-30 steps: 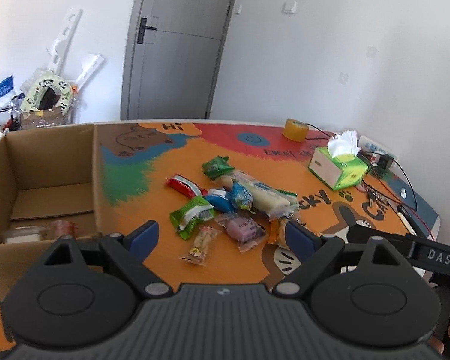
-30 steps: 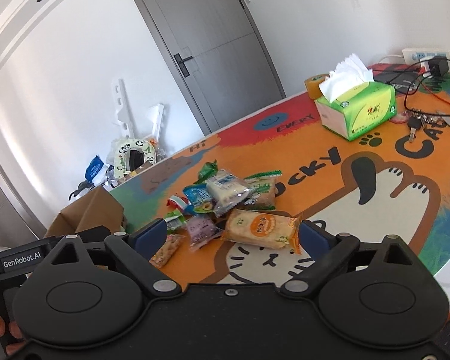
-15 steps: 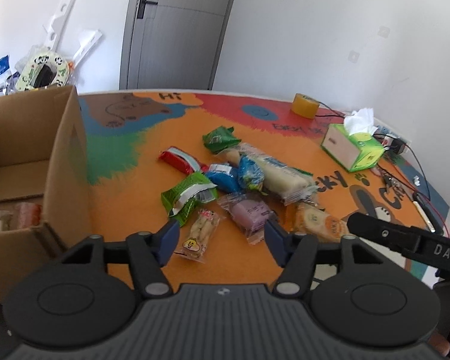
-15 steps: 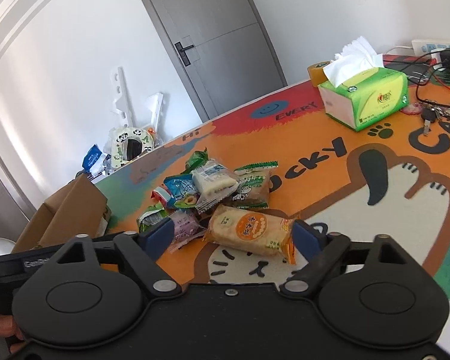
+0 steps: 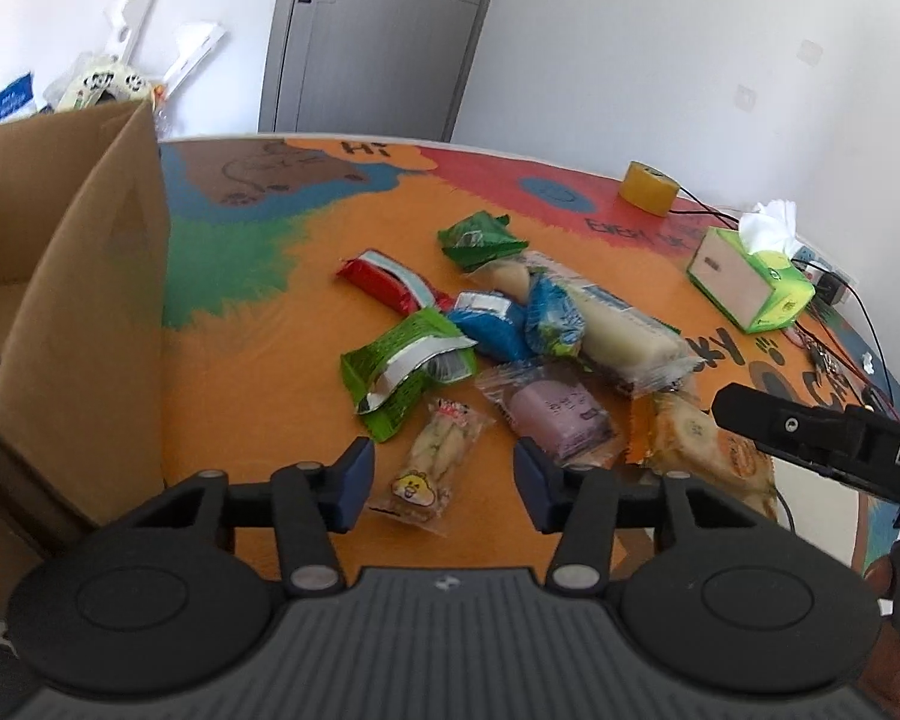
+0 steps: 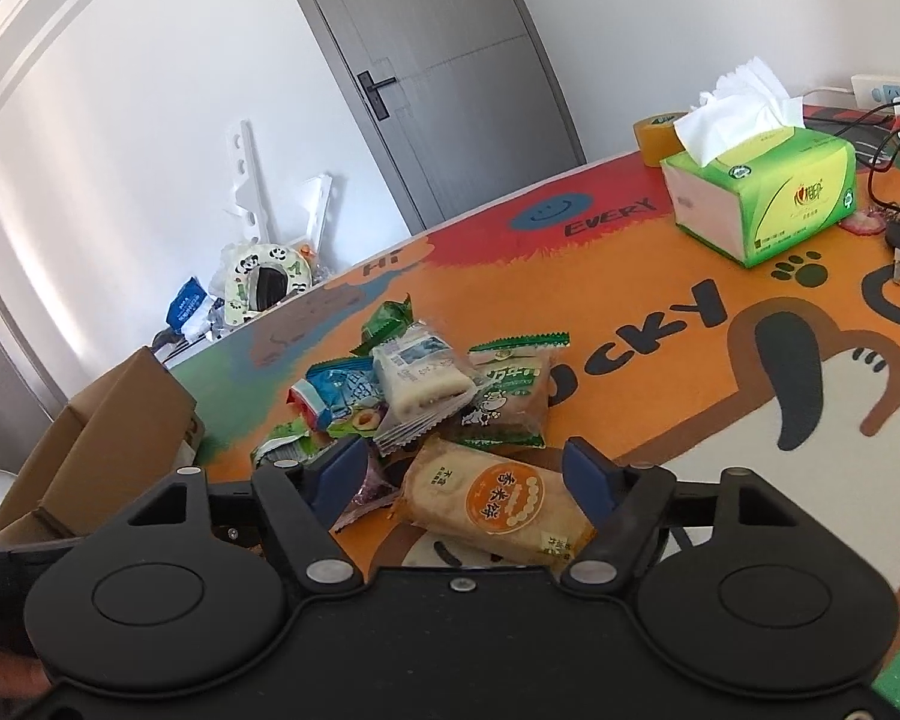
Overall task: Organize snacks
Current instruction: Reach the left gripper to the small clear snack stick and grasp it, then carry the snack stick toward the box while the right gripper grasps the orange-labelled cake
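The left gripper (image 5: 441,483) has just been narrowing its fingers around the hamster-print snack packet (image 5: 431,467), pads not touching it. The right gripper (image 6: 465,474), also closing, brackets the orange rice-cracker packet (image 6: 491,501) with gaps on both sides. The snack pile (image 5: 510,324) lies mid-desk (image 5: 258,360); bare surface separates it from the cardboard box (image 5: 84,324) wall on the left.

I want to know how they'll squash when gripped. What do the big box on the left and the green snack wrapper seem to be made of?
Box: looks like brown corrugated cardboard, matte, with creased, upright flaps.
Green snack wrapper: probably thin plastic film with a foil lining; its torn-open edge shows shiny silver.
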Demonstrator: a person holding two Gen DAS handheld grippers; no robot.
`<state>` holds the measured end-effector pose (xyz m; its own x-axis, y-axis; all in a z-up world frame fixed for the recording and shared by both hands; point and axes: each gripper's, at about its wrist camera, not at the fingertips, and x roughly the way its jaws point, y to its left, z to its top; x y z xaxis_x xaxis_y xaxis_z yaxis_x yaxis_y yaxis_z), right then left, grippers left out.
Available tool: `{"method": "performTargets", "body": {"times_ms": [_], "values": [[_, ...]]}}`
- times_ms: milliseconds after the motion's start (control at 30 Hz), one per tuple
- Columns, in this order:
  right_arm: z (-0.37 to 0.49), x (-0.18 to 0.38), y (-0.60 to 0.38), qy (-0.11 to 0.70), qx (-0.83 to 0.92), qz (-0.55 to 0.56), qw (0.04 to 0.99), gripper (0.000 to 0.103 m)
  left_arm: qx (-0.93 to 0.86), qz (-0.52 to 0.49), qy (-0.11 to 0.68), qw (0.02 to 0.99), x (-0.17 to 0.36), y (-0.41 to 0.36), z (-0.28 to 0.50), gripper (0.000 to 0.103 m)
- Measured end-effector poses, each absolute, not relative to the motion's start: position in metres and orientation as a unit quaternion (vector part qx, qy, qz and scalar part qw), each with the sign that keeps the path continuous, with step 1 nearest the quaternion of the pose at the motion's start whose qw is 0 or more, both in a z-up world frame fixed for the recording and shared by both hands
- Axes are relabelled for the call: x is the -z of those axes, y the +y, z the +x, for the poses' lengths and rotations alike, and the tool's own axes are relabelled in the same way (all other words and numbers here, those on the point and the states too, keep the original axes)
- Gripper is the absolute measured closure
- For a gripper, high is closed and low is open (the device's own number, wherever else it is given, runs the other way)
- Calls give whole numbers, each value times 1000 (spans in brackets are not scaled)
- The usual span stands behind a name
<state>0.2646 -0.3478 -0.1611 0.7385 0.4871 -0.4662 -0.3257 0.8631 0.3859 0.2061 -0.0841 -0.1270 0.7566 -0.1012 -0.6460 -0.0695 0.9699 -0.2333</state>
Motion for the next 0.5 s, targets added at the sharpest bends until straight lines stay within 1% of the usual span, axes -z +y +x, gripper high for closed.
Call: {"method": "performTargets", "body": {"times_ms": [100, 167, 300, 400, 500], "values": [[262, 163, -345, 286, -217, 133, 924, 31, 9, -117, 344, 932, 128, -87, 205, 60], [258, 163, -342, 286, -220, 126, 924, 31, 12, -119, 344, 931, 128, -87, 203, 66], [252, 163, -338, 285, -223, 112, 926, 30, 14, -121, 341, 932, 130, -88, 198, 82], [252, 163, -339, 286, -220, 112, 926, 30, 21, -127, 344, 930, 129, -88, 194, 85], [249, 162, -339, 291, -218, 115, 924, 31, 22, -132, 346, 929, 127, -86, 188, 85]]}}
